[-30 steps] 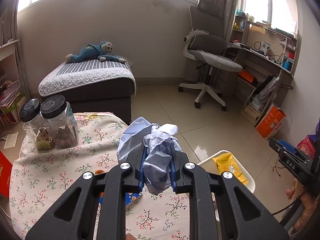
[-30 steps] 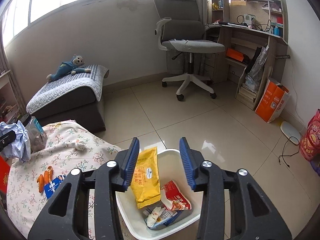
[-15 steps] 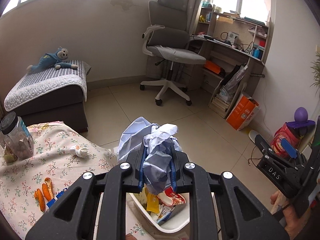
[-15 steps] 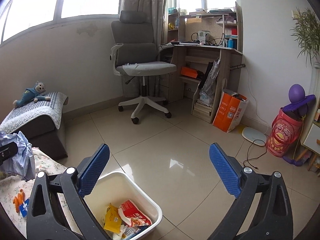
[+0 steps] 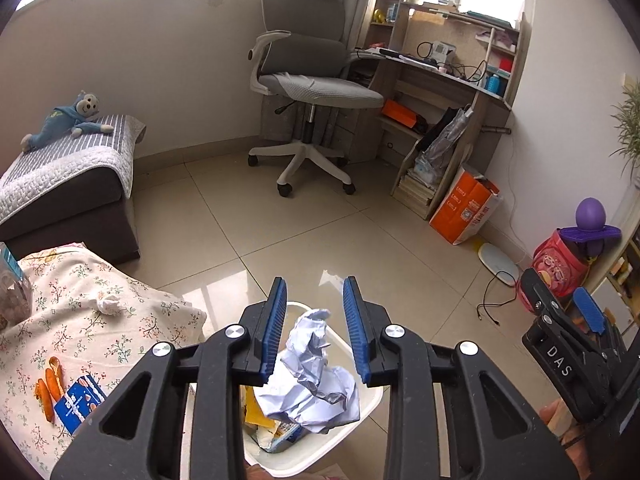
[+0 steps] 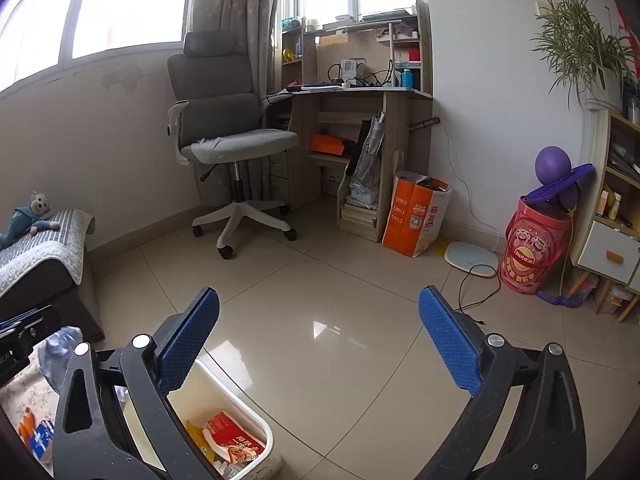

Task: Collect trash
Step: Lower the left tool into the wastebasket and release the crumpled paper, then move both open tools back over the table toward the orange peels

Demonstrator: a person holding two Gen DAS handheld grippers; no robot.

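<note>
Paper wad dropping into the bin, more litter left on the surface

Left claw (image 5: 315, 330) is opening over the white trash bin (image 5: 372, 398); the crumpled pale-blue paper (image 5: 310, 376) sits loose between its blue pads, apparently touching neither, above the wrappers already inside. Right claw (image 6: 318, 338) stands wide open and holds nothing, off to the bin's side. Several wrappers are binned. Left on the floral-cloth surface (image 5: 80, 320): a white tissue wad (image 5: 107, 303), a blue carton (image 5: 78, 400) and orange sausage-like sticks (image 5: 48, 388).

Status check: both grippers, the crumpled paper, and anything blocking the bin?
Left gripper opening, crumpled paper loose above white bin. Right gripper wide open, empty. Nothing blocking.
</note>
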